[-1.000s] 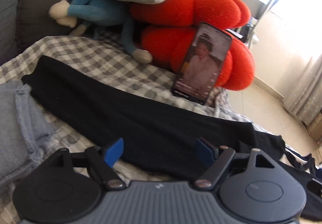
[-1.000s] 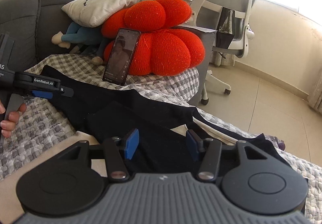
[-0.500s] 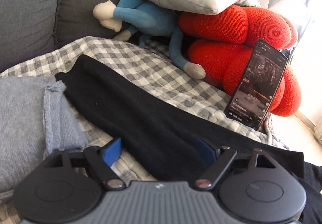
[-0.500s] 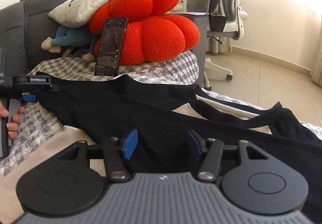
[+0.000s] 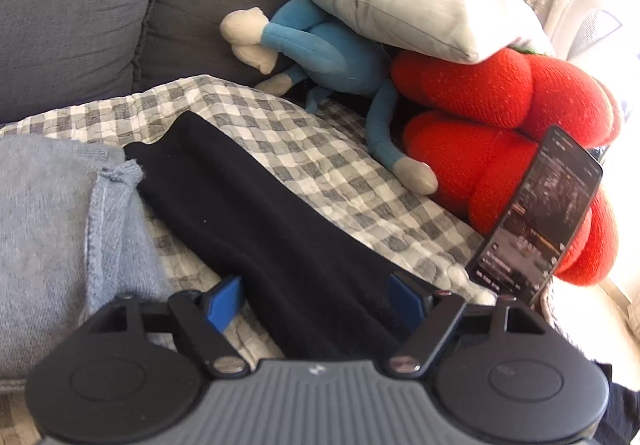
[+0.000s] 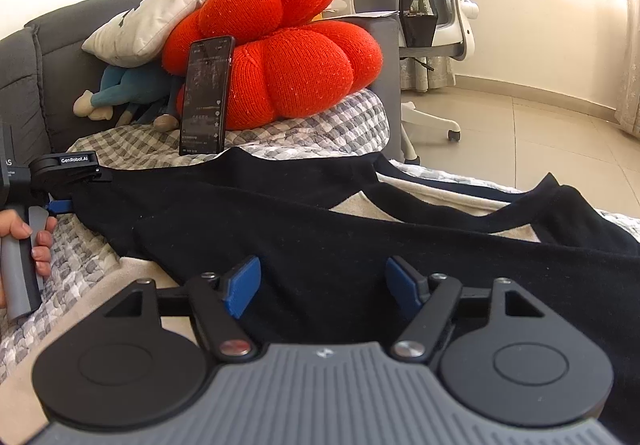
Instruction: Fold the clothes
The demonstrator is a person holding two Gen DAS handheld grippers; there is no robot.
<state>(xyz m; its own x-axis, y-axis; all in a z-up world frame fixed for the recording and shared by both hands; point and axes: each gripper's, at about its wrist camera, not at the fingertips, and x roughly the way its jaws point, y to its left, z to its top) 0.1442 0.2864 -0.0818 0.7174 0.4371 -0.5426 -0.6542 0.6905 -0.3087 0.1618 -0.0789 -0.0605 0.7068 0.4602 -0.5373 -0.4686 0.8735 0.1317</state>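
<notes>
The black garment lies stretched along the checked blanket, its long axis running from one hand to the other. The left gripper straddles one end, jaws closing, cloth between but unpinched; the right gripper straddles the other end, jaws opening.

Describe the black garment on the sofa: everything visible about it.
The black garment is plain, matte, soft-looking knit fabric, spread fairly flat across the checked blanket and a cream cloth. In the left wrist view a long sleeve runs diagonally, its end beside a folded grey-blue garment. The left tool, jaws closing, and the right tool, jaws opening, each straddle black fabric; neither pinches it.
</notes>
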